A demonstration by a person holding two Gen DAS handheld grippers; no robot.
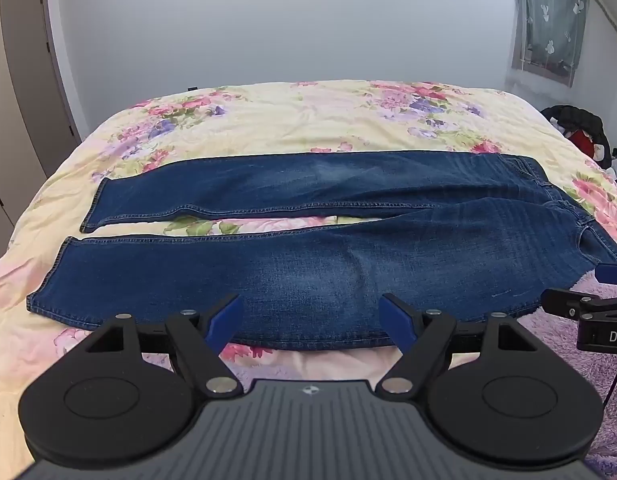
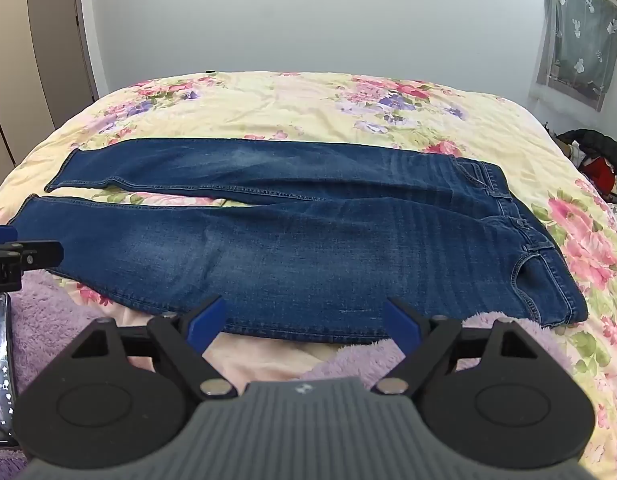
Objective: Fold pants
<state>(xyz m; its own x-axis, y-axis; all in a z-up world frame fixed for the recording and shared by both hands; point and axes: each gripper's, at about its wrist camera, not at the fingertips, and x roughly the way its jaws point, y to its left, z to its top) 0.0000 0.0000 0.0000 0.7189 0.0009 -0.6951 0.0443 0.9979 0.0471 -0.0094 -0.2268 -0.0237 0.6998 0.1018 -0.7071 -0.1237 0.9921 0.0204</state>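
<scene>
Though unfolded, jeans [image 1: 308, 248] flat

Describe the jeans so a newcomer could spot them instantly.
Start at the bed with the yellow floral quilt that fills both views. Lying flat across its near half are the blue jeans, legs stretched to the left and slightly parted, waistband to the right. They are the only dark denim item there; the fuzzy lilac blanket at the near edge is pale.
</scene>
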